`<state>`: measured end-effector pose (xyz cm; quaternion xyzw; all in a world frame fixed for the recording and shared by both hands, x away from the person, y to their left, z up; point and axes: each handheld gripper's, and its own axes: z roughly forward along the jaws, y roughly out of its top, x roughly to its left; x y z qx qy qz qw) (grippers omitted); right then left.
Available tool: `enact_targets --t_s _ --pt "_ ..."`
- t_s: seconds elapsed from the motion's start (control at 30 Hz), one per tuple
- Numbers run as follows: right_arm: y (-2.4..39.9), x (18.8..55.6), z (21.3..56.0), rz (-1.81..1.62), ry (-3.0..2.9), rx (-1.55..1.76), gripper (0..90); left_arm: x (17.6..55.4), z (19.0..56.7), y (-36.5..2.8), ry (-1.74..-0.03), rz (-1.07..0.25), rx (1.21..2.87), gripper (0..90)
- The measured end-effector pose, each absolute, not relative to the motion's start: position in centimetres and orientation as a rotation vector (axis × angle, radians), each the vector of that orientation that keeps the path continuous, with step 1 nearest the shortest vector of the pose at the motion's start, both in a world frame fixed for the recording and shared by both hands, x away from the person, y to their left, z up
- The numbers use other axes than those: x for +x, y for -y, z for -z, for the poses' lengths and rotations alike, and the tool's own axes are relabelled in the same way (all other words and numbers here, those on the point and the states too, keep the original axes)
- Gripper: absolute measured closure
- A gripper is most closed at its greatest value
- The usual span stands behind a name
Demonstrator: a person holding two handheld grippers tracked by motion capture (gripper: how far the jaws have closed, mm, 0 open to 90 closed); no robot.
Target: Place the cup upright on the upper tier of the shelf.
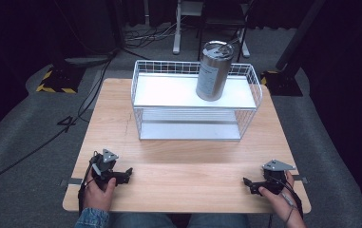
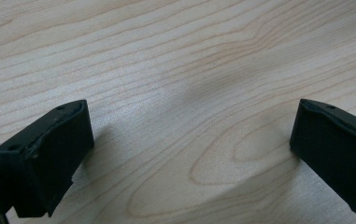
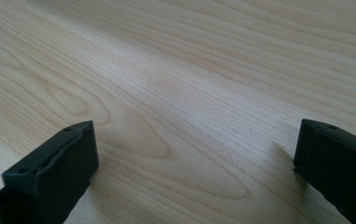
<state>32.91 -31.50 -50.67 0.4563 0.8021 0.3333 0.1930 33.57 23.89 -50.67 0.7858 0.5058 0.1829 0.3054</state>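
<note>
My left claw (image 1: pixel 127 172) and right claw (image 1: pixel 246 182) both rest spread wide and empty on the table (image 1: pixel 183 161), the steel canister (image 1: pixel 214 71) already standing far ahead on the wire rack (image 1: pixel 193 90), so I judge the work finished.

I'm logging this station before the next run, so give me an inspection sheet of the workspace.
Surface: wooden table, bare grain under both grippers.
Job's things: steel canister upright on the top shelf of the white wire rack, right of centre.
Clutter: nothing seen.
Grippers: left gripper and right gripper low at the near edge, jaws wide apart, nothing between them.
Cables: black cables across the grey floor at left.
Surroundings: dark curtains, yellow-black striped stand base.
</note>
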Motion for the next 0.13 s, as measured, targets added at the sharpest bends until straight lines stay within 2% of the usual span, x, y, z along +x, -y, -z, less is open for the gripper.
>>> enact_targets --t_s 0.13 --pt "31.49 32.92 50.69 -0.935 -2.249 1.28 0.1 33.56 50.68 -23.89 -1.339 -0.484 2.08 0.0"
